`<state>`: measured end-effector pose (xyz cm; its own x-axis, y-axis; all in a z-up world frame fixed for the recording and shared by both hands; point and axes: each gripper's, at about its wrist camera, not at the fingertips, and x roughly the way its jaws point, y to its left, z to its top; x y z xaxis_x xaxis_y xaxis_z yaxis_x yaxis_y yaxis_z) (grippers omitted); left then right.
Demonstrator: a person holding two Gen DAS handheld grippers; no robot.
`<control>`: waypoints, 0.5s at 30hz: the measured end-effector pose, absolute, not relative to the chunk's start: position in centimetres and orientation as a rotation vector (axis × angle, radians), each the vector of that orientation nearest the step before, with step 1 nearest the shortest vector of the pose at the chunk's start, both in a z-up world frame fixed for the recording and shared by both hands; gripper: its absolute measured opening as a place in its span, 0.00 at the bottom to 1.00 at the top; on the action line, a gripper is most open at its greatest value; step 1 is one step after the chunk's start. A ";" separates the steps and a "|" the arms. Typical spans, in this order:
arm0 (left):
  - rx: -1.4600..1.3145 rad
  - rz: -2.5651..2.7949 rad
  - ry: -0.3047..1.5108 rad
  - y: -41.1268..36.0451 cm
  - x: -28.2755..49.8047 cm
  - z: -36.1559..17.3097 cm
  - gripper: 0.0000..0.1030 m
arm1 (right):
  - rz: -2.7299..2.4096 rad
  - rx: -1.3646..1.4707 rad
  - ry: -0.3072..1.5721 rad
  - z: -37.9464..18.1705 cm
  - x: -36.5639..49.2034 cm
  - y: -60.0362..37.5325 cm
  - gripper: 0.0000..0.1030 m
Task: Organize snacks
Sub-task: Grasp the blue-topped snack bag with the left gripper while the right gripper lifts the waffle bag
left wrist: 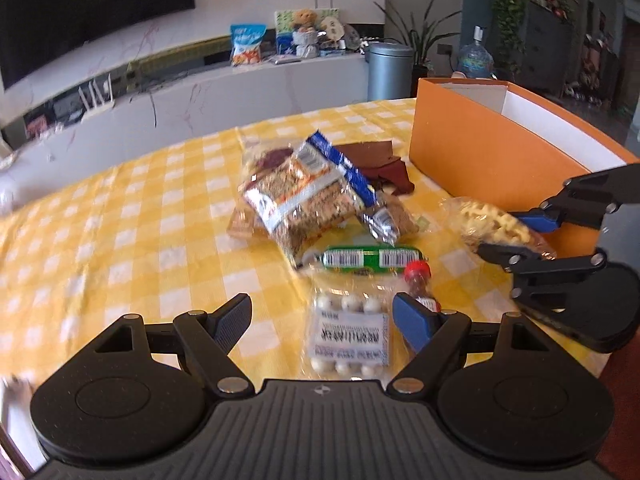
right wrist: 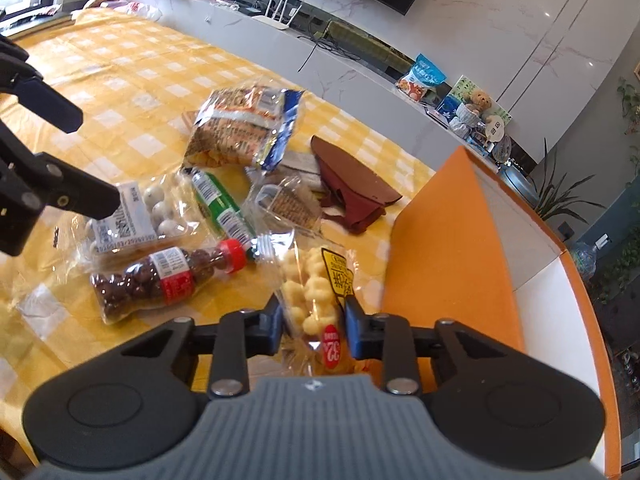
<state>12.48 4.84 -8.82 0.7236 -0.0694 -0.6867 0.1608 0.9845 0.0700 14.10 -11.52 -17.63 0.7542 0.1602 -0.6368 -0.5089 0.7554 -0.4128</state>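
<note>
Right wrist view alone shows the right hand-held gripper (right wrist: pixel 314 322) clamping the yellow puff bag (right wrist: pixel 312 280); left hand-held gripper (left wrist: pixel 322 316) gapes.

A: What lies between the left gripper (left wrist: pixel 322 320)'s wide-apart fingers (left wrist: pixel 234 316)?

B: A clear packet of white candy balls (left wrist: pixel 349 334) on the yellow checked table (left wrist: pixel 120 216), under neither finger. A green tube (left wrist: pixel 366 258) lies just beyond.

A: And to their right?

B: The right gripper (left wrist: pixel 516 234), fingers clamping a clear bag of yellow puffs (left wrist: pixel 490 222) beside the orange box (left wrist: pixel 484 156).

White marble wall (right wrist: pixel 500 20) behind a long low cabinet (left wrist: pixel 240 84), daylit.
</note>
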 end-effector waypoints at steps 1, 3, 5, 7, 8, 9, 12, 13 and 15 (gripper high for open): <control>0.167 -0.133 0.743 4.6 12.9 -8.6 0.91 | 0.388 -0.602 0.613 -17.2 14.2 -11.8 0.25; 0.259 -0.137 0.727 3.9 13.8 -8.3 0.91 | 0.384 -0.582 0.608 -16.4 14.2 -12.1 0.24; 0.387 -0.138 0.710 2.9 14.7 -8.1 0.91 | 0.384 -0.545 0.603 -15.5 14.3 -12.6 0.23; 0.519 -0.135 0.694 1.9 15.7 -8.1 0.91 | 0.397 -0.502 0.590 -14.6 14.3 -13.0 0.23; 0.591 -0.143 0.685 1.4 16.3 -8.4 0.92 | 0.395 -0.492 0.571 -14.1 14.3 -13.1 0.23; 0.645 -0.159 0.681 0.9 17.0 -8.7 0.93 | 0.393 -0.486 0.552 -13.6 14.3 -13.2 0.23; 0.736 -0.246 0.697 0.2 19.0 -9.7 0.93 | 0.403 -0.441 0.529 -12.3 15.0 -13.3 0.23; 0.752 -0.269 0.710 0.1 19.7 -10.2 0.93 | 0.411 -0.410 0.539 -12.0 15.5 -13.4 0.23; 0.778 -0.288 0.737 0.1 21.1 -11.0 0.93 | 0.430 -0.339 0.567 -11.7 16.6 -13.8 0.23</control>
